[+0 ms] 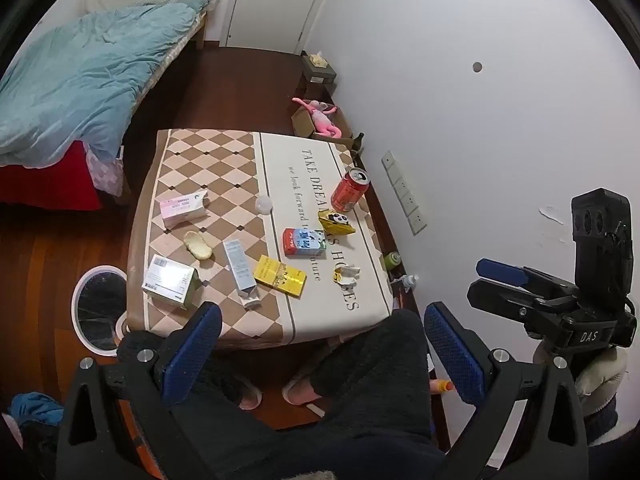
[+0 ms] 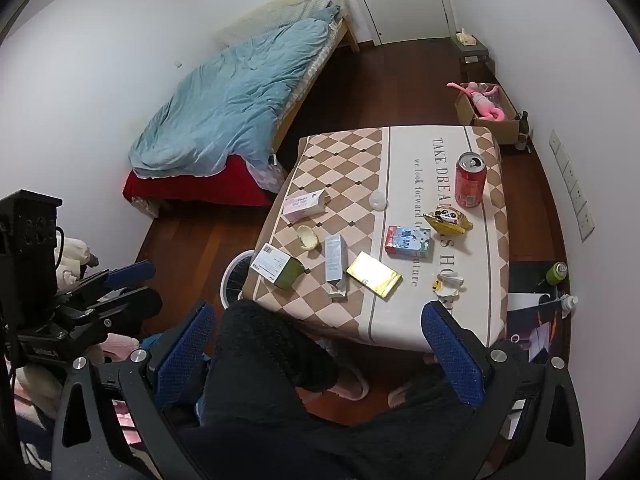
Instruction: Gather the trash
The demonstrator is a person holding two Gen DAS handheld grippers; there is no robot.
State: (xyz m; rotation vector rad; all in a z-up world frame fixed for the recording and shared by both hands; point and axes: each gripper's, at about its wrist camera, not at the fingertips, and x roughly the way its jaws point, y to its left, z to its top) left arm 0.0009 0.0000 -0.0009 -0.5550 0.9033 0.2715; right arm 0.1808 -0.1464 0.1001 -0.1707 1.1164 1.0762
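Note:
Trash lies scattered on a low checkered table (image 1: pixel 208 160): a red can (image 1: pixel 351 190) (image 2: pixel 471 184), a panda wrapper (image 1: pixel 336 222), a red-blue carton (image 1: pixel 304 242) (image 2: pixel 408 242), a yellow box (image 1: pixel 280 275) (image 2: pixel 374 280), a long pale box (image 1: pixel 240 270), a green-white box (image 1: pixel 170 280) (image 2: pixel 276 268), a pink box (image 1: pixel 184 208) and a crumpled wrapper (image 1: pixel 346 274). A white-rimmed bin (image 1: pixel 98 308) (image 2: pixel 236 280) stands on the floor at the table's left corner. My left gripper (image 1: pixel 322 350) (image 2: pixel 140 286) and right gripper (image 2: pixel 320 350) (image 1: pixel 490 284) both hover open and empty before the table's near edge.
A person's dark-trousered legs and slippers (image 1: pixel 300 392) fill the space under both grippers. A bed with a blue duvet (image 1: pixel 92 76) lies left, and a cardboard box with a pink toy (image 2: pixel 486 106) sits behind the table. A green can (image 2: pixel 557 273) stands on the floor by the right wall.

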